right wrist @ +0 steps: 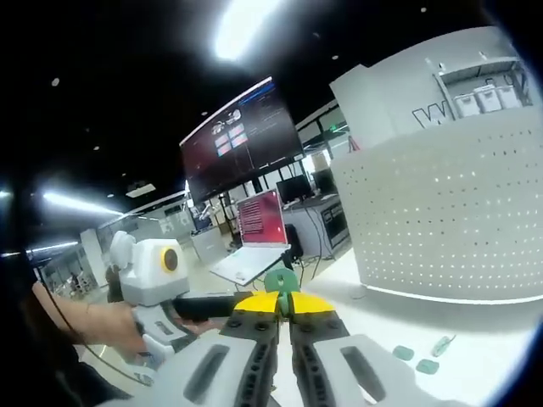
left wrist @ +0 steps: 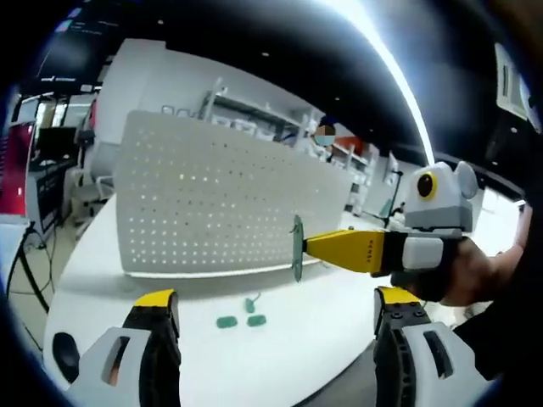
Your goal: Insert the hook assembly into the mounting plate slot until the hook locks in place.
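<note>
A white perforated mounting plate (left wrist: 225, 203) (right wrist: 450, 212) stands upright on the white table (left wrist: 288, 365). In the left gripper view my right gripper (left wrist: 307, 247) reaches in from the right, its yellow jaws shut on a green hook assembly (left wrist: 297, 248) held in the air just in front of the plate's lower right corner. In the right gripper view the same hook assembly (right wrist: 281, 280) pokes up between the shut jaws of that gripper (right wrist: 284, 302). My left gripper (left wrist: 273, 298) is open wide and holds nothing. Three small green parts (left wrist: 242, 320) (right wrist: 422, 356) lie on the table before the plate.
A person's hand (left wrist: 484, 271) holds the right gripper. The left gripper (right wrist: 199, 307) and a hand appear at the left of the right gripper view. A laptop (right wrist: 254, 246) and a large screen (right wrist: 242, 140) stand beyond the table's end. A dark round object (left wrist: 64, 356) sits near the table's edge.
</note>
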A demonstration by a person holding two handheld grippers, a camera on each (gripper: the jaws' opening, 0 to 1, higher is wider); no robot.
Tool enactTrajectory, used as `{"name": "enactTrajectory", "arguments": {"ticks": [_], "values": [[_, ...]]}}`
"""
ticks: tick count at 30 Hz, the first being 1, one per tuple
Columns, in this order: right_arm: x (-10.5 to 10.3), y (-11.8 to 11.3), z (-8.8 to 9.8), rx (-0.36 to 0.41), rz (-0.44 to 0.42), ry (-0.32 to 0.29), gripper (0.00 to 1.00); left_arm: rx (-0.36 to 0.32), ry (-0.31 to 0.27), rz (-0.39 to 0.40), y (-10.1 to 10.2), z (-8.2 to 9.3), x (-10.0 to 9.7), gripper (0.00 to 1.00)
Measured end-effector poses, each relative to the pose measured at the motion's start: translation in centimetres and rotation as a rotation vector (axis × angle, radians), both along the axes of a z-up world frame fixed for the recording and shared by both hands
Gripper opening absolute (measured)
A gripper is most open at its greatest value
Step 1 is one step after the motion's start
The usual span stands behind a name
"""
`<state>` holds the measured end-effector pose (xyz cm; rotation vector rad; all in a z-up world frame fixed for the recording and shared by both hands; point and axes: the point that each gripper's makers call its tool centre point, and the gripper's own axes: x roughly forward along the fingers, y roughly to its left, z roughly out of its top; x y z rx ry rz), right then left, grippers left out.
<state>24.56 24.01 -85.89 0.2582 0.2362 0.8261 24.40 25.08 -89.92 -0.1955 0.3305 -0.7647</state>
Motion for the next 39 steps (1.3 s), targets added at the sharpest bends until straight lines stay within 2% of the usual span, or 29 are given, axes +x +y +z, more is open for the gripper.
{"name": "enactTrajectory", "arguments": {"ticks": [6, 12, 13, 14, 16, 21, 23, 25, 28, 31, 33, 39], "values": [[0.3, -0.4, -0.4, -0.011, -0.024, -0.01, 0.0, -0.016, 0.004, -0.015, -0.2, 0.1, -0.3, 1.0], [1.7, -1.3, -0.6, -0.024, -0.091, -0.037, 0.0, -0.037, 0.026, -0.005, -0.1, 0.0, -0.3, 1.0], [2.3, -1.4, -0.5, 0.005, -0.116, -0.007, 0.0, -0.061, 0.03, -0.005, -0.1, 0.2, -0.4, 0.99], [2.6, -1.4, -0.2, 0.025, -0.121, -0.004, 0.0, -0.08, 0.033, 0.002, -0.1, 0.4, -0.4, 0.99], [3.7, -1.8, 0.5, -0.007, -0.153, -0.061, 0.0, -0.089, 0.045, -0.001, 0.0, 0.2, -0.4, 0.97], [5.9, -2.6, 1.2, 0.021, -0.223, -0.075, 0.0, -0.082, 0.059, 0.003, 0.5, -0.4, -0.2, 0.98], [6.8, -3.1, 1.6, 0.007, -0.256, -0.109, 0.0, -0.101, 0.065, 0.006, 0.7, -0.3, 0.0, 0.98], [7.7, -4.6, 2.5, -0.002, -0.359, -0.179, 0.0, -0.111, 0.073, 0.009, 1.0, -0.2, 0.1, 0.98], [8.5, -5.7, 3.5, -0.003, -0.43, -0.231, 0.0, -0.102, 0.069, 0.029, 2.0, -0.2, 0.3, 0.99], [9.7, -6.2, 3.7, 0.01, -0.463, -0.244, 0.0, -0.108, 0.072, 0.041, 2.6, -0.2, 0.4, 1.0], [10.8, -6.5, 3.3, -0.01, -0.48, -0.243, 0.0, -0.123, 0.086, 0.03, 2.6, -0.2, 0.3, 1.0], [12.8, -7.8, 2.7, -0.009, -0.539, -0.231, 0.0, -0.088, 0.077, 0.025, 2.9, 0.0, 0.2, 1.0]]}}
